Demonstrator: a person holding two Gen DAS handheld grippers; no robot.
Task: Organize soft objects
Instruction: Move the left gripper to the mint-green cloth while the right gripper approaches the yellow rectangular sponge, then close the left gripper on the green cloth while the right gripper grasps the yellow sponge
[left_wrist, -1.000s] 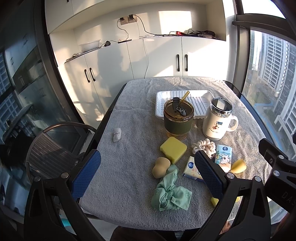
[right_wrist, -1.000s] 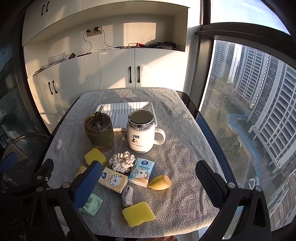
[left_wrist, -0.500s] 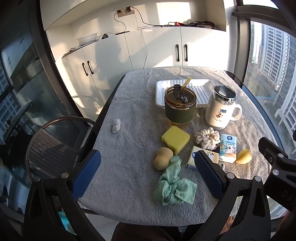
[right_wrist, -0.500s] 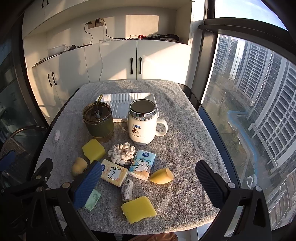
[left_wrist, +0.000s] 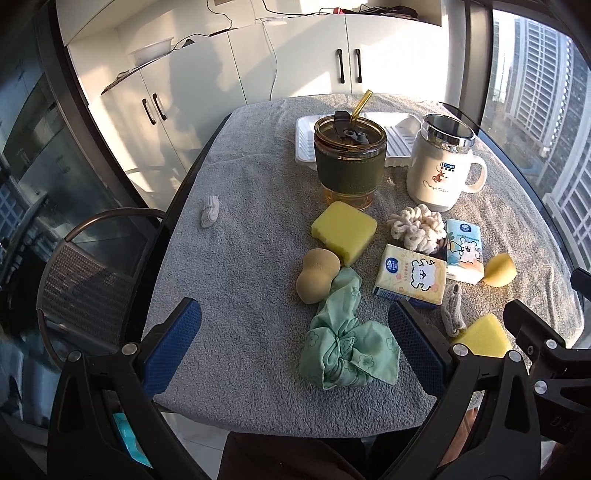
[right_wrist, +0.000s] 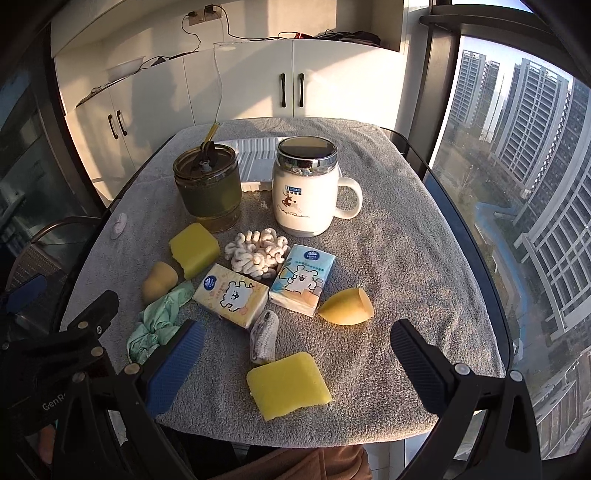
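Soft things lie on the grey towel. A green cloth (left_wrist: 345, 349) lies at the front, between my left gripper's fingers. Behind it are a tan beauty sponge (left_wrist: 317, 275), a yellow sponge (left_wrist: 343, 230), a cream scrunchie (left_wrist: 417, 227), two tissue packs (left_wrist: 410, 275) (left_wrist: 463, 251) and a yellow egg sponge (left_wrist: 498, 269). A second yellow sponge (right_wrist: 288, 384) lies between my right gripper's fingers, behind it a small grey sock (right_wrist: 264, 334). Another small sock (left_wrist: 209, 211) lies alone at the left. My left gripper (left_wrist: 295, 341) and right gripper (right_wrist: 295, 363) are both open and empty above the front edge.
A white tray (left_wrist: 404, 142) stands at the back. In front of it stand a green tumbler with a straw (left_wrist: 349, 158) and a white lidded mug (left_wrist: 441, 162). A chair (left_wrist: 86, 280) stands left of the table. A window runs along the right side.
Both grippers have moved forward and lower toward the table; the objects look larger and nearer. Nothing on the table has moved. Both grippers stay open.
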